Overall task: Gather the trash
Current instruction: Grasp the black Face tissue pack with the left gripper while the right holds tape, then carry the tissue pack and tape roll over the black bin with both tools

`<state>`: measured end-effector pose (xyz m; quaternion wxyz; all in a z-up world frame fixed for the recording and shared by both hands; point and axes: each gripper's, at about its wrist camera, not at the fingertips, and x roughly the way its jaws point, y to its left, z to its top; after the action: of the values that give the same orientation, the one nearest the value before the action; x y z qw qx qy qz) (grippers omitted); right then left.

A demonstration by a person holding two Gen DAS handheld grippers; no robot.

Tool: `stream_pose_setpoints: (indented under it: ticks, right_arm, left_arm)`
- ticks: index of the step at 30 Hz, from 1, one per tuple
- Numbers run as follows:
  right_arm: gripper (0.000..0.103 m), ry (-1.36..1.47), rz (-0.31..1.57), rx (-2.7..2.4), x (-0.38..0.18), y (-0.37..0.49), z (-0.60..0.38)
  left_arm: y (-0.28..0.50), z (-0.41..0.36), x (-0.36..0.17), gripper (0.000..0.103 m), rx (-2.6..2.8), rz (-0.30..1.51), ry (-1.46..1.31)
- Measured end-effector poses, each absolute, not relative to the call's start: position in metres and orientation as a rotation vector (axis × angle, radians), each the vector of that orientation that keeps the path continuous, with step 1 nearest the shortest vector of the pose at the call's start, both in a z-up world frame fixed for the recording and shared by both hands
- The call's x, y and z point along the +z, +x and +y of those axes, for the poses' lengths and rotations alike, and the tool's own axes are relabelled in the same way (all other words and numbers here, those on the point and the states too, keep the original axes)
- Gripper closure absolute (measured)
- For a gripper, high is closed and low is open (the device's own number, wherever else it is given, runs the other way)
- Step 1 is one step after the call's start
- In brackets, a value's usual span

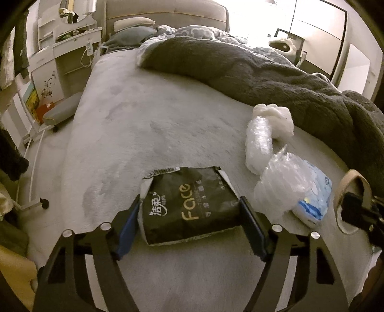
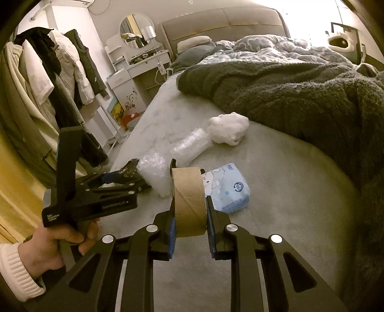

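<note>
From the left wrist, the left gripper (image 1: 189, 213) brackets the black tissue pack (image 1: 187, 204) near the bed's (image 1: 144, 120) foot edge, pads touching its sides. Only the right wrist shows the right gripper (image 2: 189, 216) clamped on a cardboard roll (image 2: 189, 199), and a hand (image 2: 55, 242).

Bedroom: padded headboard (image 2: 223, 21), white dresser (image 2: 134, 69), round mirror (image 2: 136, 27).
</note>
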<state>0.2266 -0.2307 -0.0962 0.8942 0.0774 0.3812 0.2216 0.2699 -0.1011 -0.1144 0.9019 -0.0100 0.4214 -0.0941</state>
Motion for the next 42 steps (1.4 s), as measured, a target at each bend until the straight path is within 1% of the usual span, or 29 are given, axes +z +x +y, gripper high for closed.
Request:
stream_pose_setpoints:
  ticks: [16, 24, 31, 42]
  right_arm:
    - [0.082, 0.161, 0.828, 0.439, -0.091, 0.223, -0.209]
    - [0.082, 0.114, 0.86, 0.407, -0.093, 0.209, -0.187]
    - [0.082, 0.073, 0.876, 0.382, -0.094, 0.201, -0.171]
    - [0.082, -0.016, 0.884, 0.44, -0.085, 0.195, -0.102]
  left_arm:
    - [0.229, -0.066, -0.103, 0.025, -0.261, 0.857, -0.011]
    - [0.209, -0.044, -0.095, 0.025, -0.236, 0.844, 0.006]
    - [0.194, -0.01, -0.092, 0.025, -0.197, 0.843, -0.044]
    - [0.174, 0.051, -0.096, 0.025, -0.136, 0.877, -0.119]
